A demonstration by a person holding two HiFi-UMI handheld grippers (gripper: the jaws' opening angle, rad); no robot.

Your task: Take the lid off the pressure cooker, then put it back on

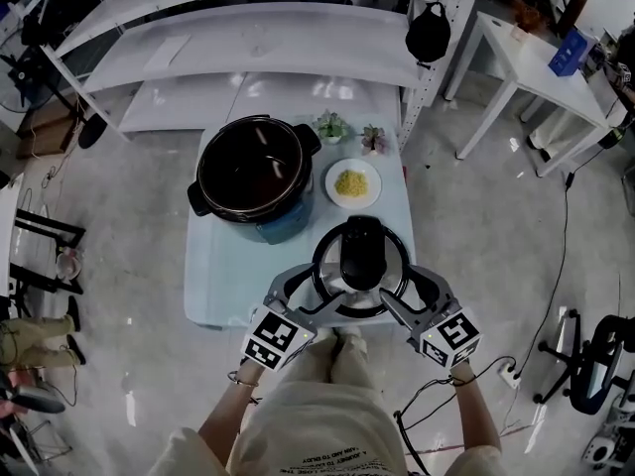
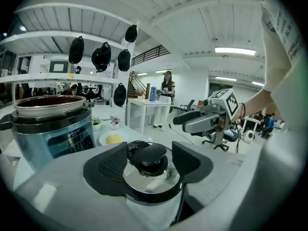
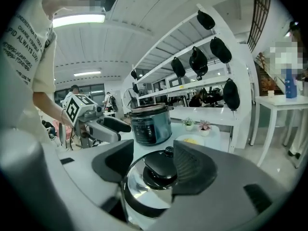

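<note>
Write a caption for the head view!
The left tool and right tool, both open, flank the lid on the table near the cooker.

Grey left tongs and right tongs bear black-and-white marker cubes; beige shirt.

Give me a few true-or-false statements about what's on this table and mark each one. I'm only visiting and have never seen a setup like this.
1. The pressure cooker has its lid on. False: it stands open, and the lid lies on the table, nearer the person.
2. A plate of yellow food sits beside the cooker. True.
3. The left gripper and right gripper are both clamped shut. False: each has its jaws apart, with the lid between them.
4. Two small potted plants stand on the table. True.
</note>
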